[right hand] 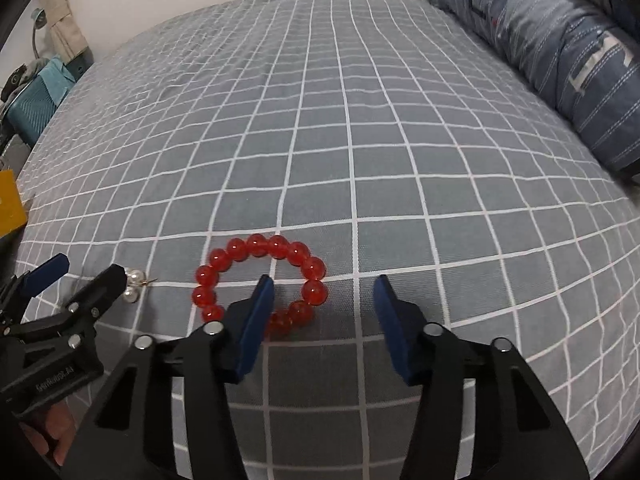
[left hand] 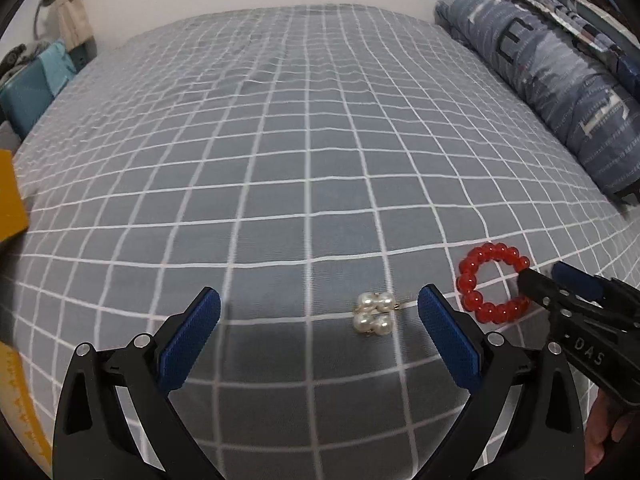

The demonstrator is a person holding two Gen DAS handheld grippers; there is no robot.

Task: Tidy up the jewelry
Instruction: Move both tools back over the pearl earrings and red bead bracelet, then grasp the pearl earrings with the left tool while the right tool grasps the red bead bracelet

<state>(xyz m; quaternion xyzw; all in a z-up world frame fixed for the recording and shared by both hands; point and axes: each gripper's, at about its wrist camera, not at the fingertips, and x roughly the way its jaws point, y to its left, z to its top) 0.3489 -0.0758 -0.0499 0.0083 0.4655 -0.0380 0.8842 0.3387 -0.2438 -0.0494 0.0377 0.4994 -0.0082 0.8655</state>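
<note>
Two grippers are lowered over the checked bed (left hand: 280, 140) at the reaching step – nothing is held yet. The left gripper (left hand: 320, 312) stands wide apart around the pearl earrings (left hand: 374, 314), pads clear of them; the right gripper (right hand: 324, 300), partly apart, has one finger inside the red bead bracelet (right hand: 260, 280) and one outside its near-right arc. As I judge it, each should next sink slightly and close – gently, since beads roll

Soft even light, fisheye-warped edges
</note>
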